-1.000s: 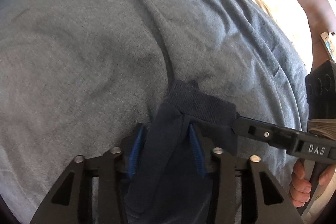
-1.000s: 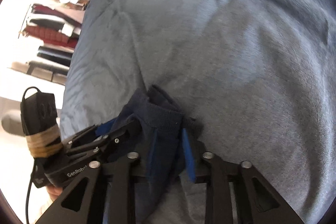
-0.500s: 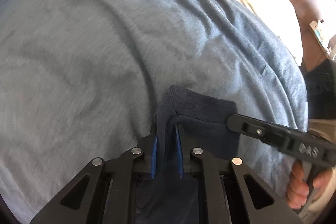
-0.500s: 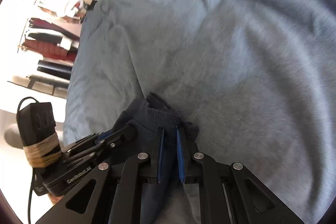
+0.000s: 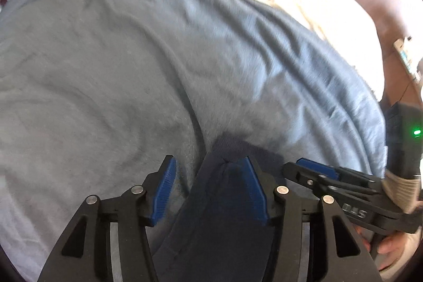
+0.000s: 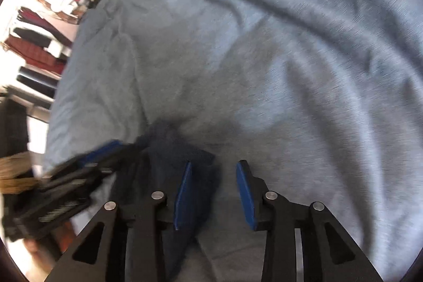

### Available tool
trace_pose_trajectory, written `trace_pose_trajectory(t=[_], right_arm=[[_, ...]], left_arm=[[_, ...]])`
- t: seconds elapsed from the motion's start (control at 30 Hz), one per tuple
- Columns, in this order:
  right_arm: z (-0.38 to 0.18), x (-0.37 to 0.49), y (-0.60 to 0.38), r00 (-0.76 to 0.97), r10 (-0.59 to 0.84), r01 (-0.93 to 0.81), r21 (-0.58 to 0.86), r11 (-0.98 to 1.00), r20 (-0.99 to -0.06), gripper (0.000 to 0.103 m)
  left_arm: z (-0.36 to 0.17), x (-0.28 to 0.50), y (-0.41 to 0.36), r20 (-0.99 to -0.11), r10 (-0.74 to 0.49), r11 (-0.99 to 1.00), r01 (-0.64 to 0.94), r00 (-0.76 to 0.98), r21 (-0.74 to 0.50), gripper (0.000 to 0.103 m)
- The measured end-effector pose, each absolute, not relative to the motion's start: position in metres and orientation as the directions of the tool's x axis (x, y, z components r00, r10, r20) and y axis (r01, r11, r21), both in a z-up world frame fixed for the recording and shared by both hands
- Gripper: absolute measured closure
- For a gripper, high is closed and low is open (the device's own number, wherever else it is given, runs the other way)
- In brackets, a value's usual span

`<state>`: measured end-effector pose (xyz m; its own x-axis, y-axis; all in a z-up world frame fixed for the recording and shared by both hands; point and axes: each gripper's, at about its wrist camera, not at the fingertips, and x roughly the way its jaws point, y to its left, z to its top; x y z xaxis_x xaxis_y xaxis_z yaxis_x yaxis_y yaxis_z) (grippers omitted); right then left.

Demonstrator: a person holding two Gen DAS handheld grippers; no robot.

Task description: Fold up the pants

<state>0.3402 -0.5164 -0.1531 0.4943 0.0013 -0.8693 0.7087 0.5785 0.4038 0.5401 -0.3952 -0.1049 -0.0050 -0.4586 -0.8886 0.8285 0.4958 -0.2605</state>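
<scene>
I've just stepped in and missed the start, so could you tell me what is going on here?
A person is folding dark navy pants on a blue-grey blanket, with a handheld gripper in each hand. The left gripper and right gripper sit side by side at the ribbed end of the pants. Both sets of jaws are opening. The fabric lies between the left pads, against one of them but not pinched, and it reaches just past one pad of the right gripper. It looks like a release.

Both tongs, left [image 5: 208, 185] and right [image 6: 214, 189], pinched shut on pants [image 5: 224, 216] half-second ago, now opening, cloth released
</scene>
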Motion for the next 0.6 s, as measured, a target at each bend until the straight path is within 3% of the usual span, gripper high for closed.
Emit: trace_pose_trajectory(t=[0.2,0.6], right_arm=[[-0.125,0.339,-0.508,0.500,-0.022,0.686,0.381,0.619,-0.866,0.066],[-0.093,0.379,-0.405,0.513,0.142,0.417,0.390,0.821,-0.847,0.066]], left_arm=[[-0.068,0.545,-0.336,-0.872,-0.485,0.561,0.789,0.068,-0.251,0.051],[-0.065,0.517,-0.189,-0.933,-0.335,0.695,0.703,0.134,-0.149,0.051]])
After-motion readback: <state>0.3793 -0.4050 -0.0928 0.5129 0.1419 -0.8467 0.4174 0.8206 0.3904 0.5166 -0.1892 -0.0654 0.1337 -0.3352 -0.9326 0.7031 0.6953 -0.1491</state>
